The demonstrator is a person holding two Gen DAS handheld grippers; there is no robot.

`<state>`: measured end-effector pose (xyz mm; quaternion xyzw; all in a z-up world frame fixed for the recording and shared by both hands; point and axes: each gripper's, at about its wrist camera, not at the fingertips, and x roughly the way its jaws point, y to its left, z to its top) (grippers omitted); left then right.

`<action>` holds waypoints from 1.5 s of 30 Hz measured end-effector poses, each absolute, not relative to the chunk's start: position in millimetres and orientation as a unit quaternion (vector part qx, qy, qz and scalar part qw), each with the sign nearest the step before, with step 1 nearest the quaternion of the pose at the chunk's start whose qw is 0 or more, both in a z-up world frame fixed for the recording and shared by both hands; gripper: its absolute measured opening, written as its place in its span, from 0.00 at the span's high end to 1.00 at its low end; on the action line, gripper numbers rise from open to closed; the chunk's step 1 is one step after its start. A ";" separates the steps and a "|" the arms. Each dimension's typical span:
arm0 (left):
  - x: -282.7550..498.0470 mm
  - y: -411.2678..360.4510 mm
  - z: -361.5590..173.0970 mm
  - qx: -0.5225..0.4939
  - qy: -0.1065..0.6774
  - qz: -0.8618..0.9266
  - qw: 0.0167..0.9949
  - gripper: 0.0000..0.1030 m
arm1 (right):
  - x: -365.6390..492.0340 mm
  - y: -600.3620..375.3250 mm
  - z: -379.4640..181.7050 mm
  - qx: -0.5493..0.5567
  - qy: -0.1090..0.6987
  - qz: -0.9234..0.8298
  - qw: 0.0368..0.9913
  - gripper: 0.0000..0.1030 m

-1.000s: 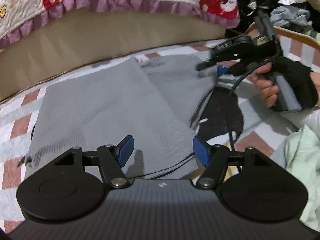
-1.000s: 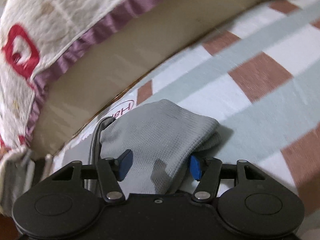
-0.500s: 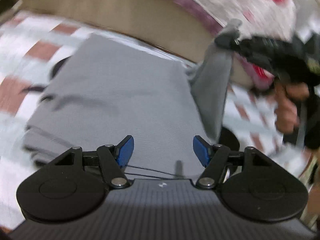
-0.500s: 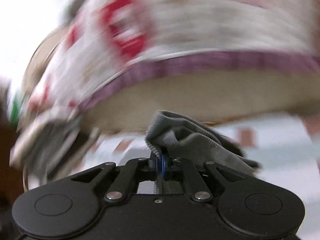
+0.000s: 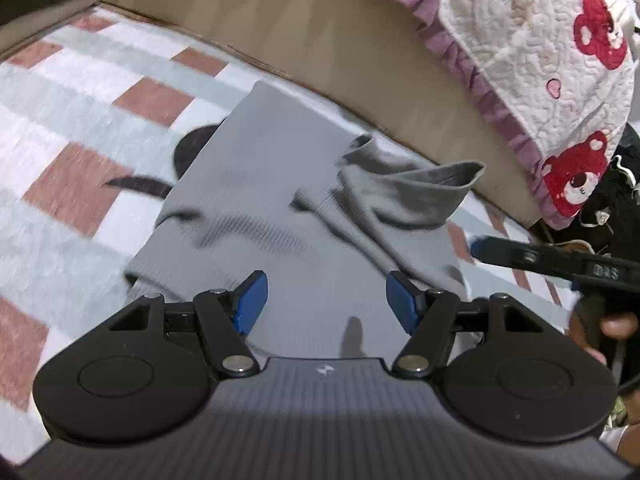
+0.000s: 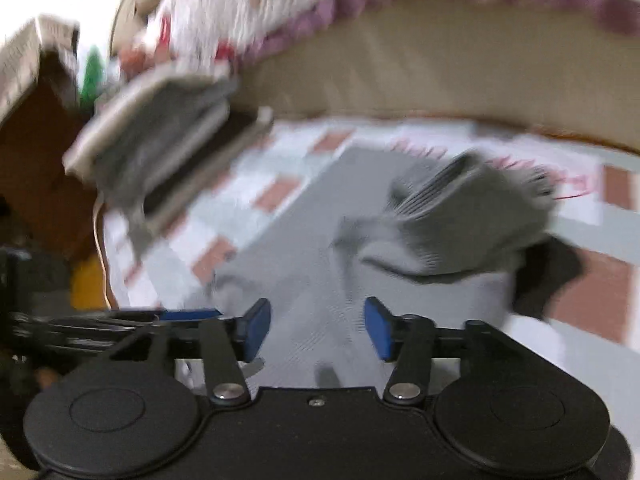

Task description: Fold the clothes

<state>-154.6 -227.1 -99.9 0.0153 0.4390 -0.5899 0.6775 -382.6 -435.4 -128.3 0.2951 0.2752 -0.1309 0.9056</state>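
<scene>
Checked bedspread (image 5: 100, 128) bearing the grey garment (image 5: 280, 208), which lies flat with its long axis running away from both grippers toward the padded headboard (image 5: 320, 40). A loose flap (image 5: 432, 196) lies crumpled on the garment's right side — nearer the right gripper (image 6: 316, 328). Left gripper (image 5: 323, 304) and right gripper both hover at the garment's near edge, fingers spread, holding nothing.

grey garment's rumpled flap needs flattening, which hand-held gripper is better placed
Probably right: the right hand-held gripper is open with the flap straight ahead, while the left hand-held gripper sits over the flatter grey garment.

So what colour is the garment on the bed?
Plain grey garment, finely ribbed; clearest in the left wrist view.
</scene>
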 end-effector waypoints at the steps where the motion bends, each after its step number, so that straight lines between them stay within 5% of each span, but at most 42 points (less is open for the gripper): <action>1: -156.3 -230.6 -98.8 0.013 0.435 -0.595 0.676 0.37 | -395.6 -432.7 -127.8 0.307 0.262 -0.155 0.902 0.42; 10: -192.3 -281.2 -80.2 0.082 0.342 -0.658 0.666 0.25 | -404.7 -435.2 -153.5 0.256 0.294 -0.262 0.883 0.43; 14: -191.5 -326.2 -96.5 0.117 0.387 -0.661 0.632 0.22 | -396.5 -434.3 -162.3 0.210 0.287 -0.286 0.890 0.43; 24: -171.9 -401.0 -121.7 0.183 0.350 -0.610 0.687 0.23 | -377.7 -531.6 -180.2 0.303 0.243 -0.240 0.890 0.52; 26: -171.2 -405.5 -122.2 0.180 0.349 -0.616 0.683 0.51 | -367.3 -544.5 -180.6 0.299 0.246 -0.232 0.892 0.51; 27: -172.2 -406.5 -121.8 0.182 0.349 -0.620 0.679 0.96 | -363.0 -551.0 -180.5 0.306 0.246 -0.234 0.889 0.47; 30: -176.1 -404.2 -116.7 0.187 0.333 -0.624 0.682 0.99 | -359.6 -570.8 -185.0 0.367 0.232 -0.235 0.869 0.47; 33: -178.1 -394.9 -104.6 0.182 0.302 -0.603 0.716 1.00 | -355.3 -572.8 -187.2 0.365 0.229 -0.249 0.867 0.68; 36: -166.5 -389.5 -110.2 0.191 0.326 -0.554 0.742 1.00 | -343.4 -565.3 -182.2 0.327 0.243 -0.272 0.872 0.70; 39: -149.7 -381.3 -121.3 0.172 0.379 -0.532 0.737 0.97 | -346.9 -569.4 -183.6 0.359 0.234 -0.295 0.854 0.63; 41: -136.6 -367.2 -124.2 0.103 0.421 -0.547 0.717 0.75 | -363.3 -569.5 -182.4 0.397 0.198 -0.318 0.838 0.51; 42: -132.7 -363.6 -124.8 0.081 0.437 -0.550 0.707 0.48 | -372.6 -569.1 -182.0 0.417 0.178 -0.327 0.829 0.43; 43: -133.7 -363.5 -126.1 0.075 0.444 -0.554 0.700 0.36 | -382.3 -568.5 -182.7 0.439 0.163 -0.324 0.822 0.40; 45: -135.7 -363.3 -128.9 0.062 0.460 -0.561 0.685 0.32 | -393.3 -568.1 -186.5 0.478 0.171 -0.289 0.811 0.41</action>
